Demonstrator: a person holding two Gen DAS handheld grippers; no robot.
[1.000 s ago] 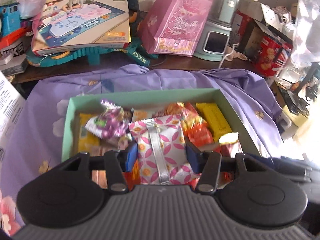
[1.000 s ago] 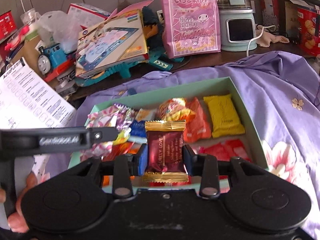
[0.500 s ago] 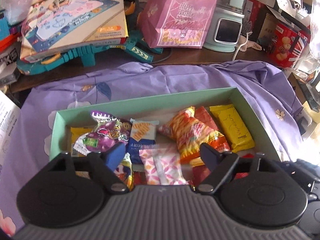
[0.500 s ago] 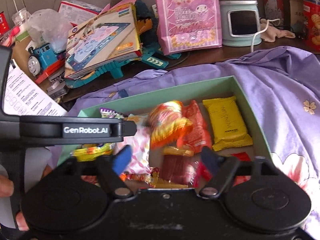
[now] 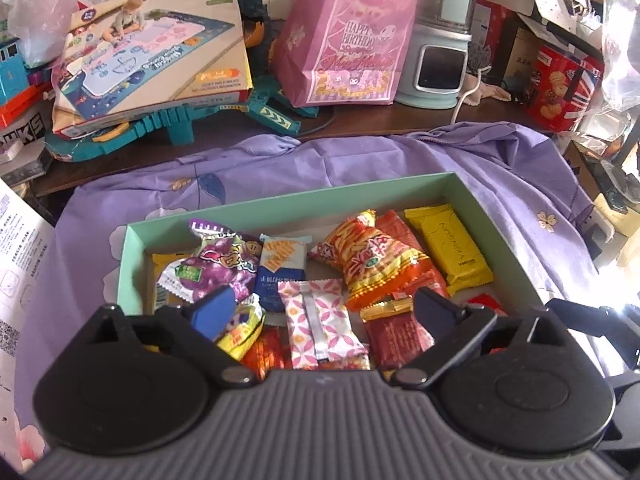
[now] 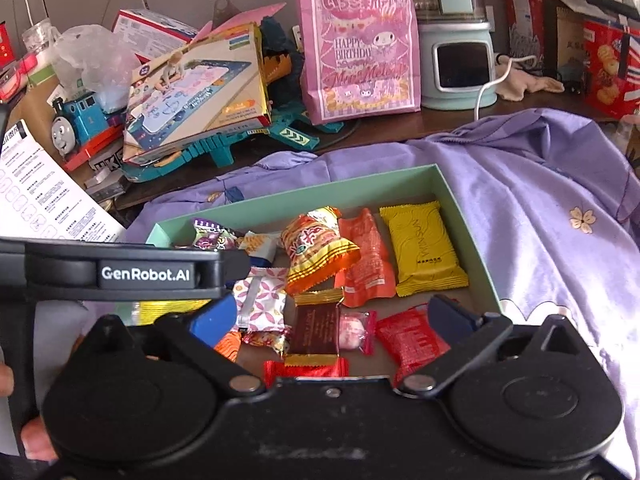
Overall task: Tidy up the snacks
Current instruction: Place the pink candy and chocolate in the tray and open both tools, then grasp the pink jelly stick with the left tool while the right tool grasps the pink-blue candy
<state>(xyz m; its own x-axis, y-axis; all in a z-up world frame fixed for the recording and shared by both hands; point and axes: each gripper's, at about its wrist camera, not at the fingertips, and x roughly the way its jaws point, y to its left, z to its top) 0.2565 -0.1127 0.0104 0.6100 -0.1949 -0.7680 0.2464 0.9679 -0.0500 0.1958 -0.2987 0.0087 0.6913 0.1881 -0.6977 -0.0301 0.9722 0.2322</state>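
Both your left gripper (image 5: 322, 312) and right gripper (image 6: 332, 318) are opening wide, holding nothing. The dark red foil-wrapped snack (image 6: 316, 330) in the mint-green cardboard box (image 6: 460, 224) looks light, crinkly and slippery. Pinch it across its flat middle.

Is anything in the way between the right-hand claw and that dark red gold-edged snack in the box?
Nothing visible. The right gripper, jaws opening wide, hangs directly above the dark red packet lying in the green box; neighbouring snacks sit beside it, not over it.

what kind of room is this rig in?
Likely a home, maybe a family room with a child: toy train, pink birthday gift bag and drawing-mat toy box crowd the desk behind the snack box.
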